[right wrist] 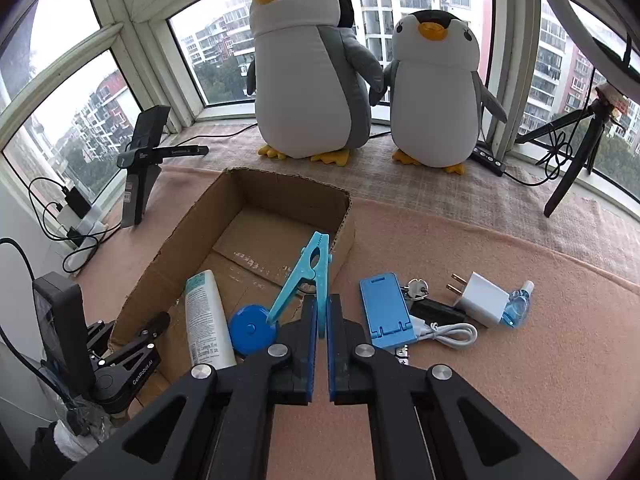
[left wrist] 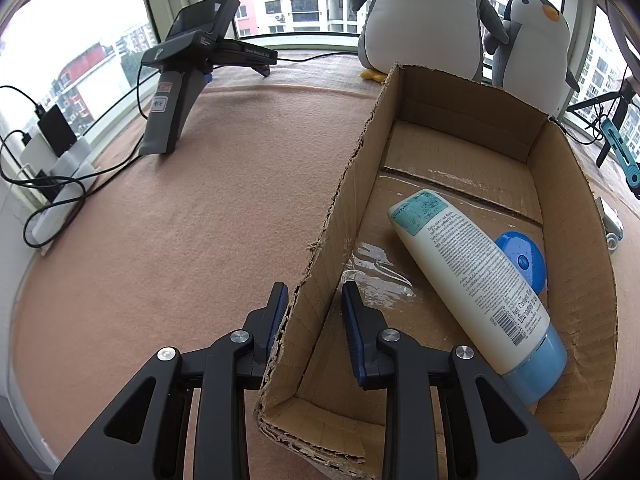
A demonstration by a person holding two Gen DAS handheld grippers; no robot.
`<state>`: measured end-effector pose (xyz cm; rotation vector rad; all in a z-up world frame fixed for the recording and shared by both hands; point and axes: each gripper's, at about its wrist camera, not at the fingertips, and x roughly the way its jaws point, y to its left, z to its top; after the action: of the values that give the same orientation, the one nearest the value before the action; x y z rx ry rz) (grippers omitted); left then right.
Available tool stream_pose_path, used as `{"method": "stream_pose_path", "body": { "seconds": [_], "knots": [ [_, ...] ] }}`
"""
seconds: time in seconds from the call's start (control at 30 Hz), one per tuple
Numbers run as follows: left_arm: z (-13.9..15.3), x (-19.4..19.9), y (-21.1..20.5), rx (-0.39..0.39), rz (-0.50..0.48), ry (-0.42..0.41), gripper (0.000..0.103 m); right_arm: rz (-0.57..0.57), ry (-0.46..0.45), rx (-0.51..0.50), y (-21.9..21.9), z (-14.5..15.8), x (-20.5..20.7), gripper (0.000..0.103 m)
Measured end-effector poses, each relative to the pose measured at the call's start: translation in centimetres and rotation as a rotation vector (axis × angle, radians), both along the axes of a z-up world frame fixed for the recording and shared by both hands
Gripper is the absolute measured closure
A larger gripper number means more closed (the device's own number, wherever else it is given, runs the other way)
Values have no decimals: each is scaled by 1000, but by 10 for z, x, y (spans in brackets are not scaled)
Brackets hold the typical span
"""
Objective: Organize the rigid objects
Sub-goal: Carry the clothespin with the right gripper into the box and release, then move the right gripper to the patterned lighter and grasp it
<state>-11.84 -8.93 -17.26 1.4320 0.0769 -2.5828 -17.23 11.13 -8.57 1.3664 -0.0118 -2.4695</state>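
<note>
1. Landmark: the open brown cardboard box (right wrist: pixel 256 240) sits on the pink cloth-covered surface (right wrist: pixel 500 360).
2. Left gripper (left wrist: pixel 314 308) — its jaws are clamped on the box's near-left wall, one blue-padded finger inside and one outside.
3. Right gripper (right wrist: pixel 322 316) — its jaws are closed on one handle of the light-blue plastic clothes peg (right wrist: pixel 308 276), which is lifted over the box's right wall, tip pointing up and away.
4. Inside the box: the white lotion tube with a pale-blue cap (left wrist: pixel 476 280) lies flat, just beside the round blue disc (left wrist: pixel 522 258).
5. Right of the box, on the cloth: a blue folding phone stand (right wrist: pixel 384 308), a white plug adapter (right wrist: pixel 482 298), a white coiled cable (right wrist: pixel 450 334), keys (right wrist: pixel 416 288) and a small clear blue bottle (right wrist: pixel 518 306).
</note>
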Motion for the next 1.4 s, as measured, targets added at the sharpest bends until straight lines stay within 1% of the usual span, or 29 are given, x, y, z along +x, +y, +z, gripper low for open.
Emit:
{"method": "stream_pose_path", "body": {
  "seconds": [0.27, 0.43, 0.63, 0.67, 0.7, 0.73, 0.77, 0.8, 0.87, 1.23, 1.4],
  "knots": [
    [0, 0, 0, 0, 0, 0, 77, 78, -19, 22, -46, -16, -14, 99],
    [0, 0, 0, -1, 0, 0, 77, 90, -43, 32, -56, -28, -19, 99],
    [0, 0, 0, 0, 1, 0, 77, 83, -49, 39, -57, -33, -25, 99],
    [0, 0, 0, 0, 0, 0, 77, 85, -50, 29, -57, -33, -26, 96],
    [0, 0, 0, 0, 0, 0, 77, 89, -54, 18, -56, -33, -26, 80],
    [0, 0, 0, 0, 0, 0, 77, 87, -53, 14, -56, -32, -26, 67],
    [0, 0, 0, 0, 0, 0, 77, 82, -42, 14, -55, -30, -25, 44],
    [0, 0, 0, -1, 0, 0, 77, 79, -23, 16, -55, -28, -23, 38],
    [0, 0, 0, -2, 0, 0, 77, 83, -5, 23, -55, -25, -20, 38],
    [0, 0, 0, 0, -1, 0, 77, 94, -12, 28, -54, -23, -13, 38],
    [0, 0, 0, -1, 0, 0, 77, 91, -11, 22, -45, -19, -6, 38]
  ]
}}
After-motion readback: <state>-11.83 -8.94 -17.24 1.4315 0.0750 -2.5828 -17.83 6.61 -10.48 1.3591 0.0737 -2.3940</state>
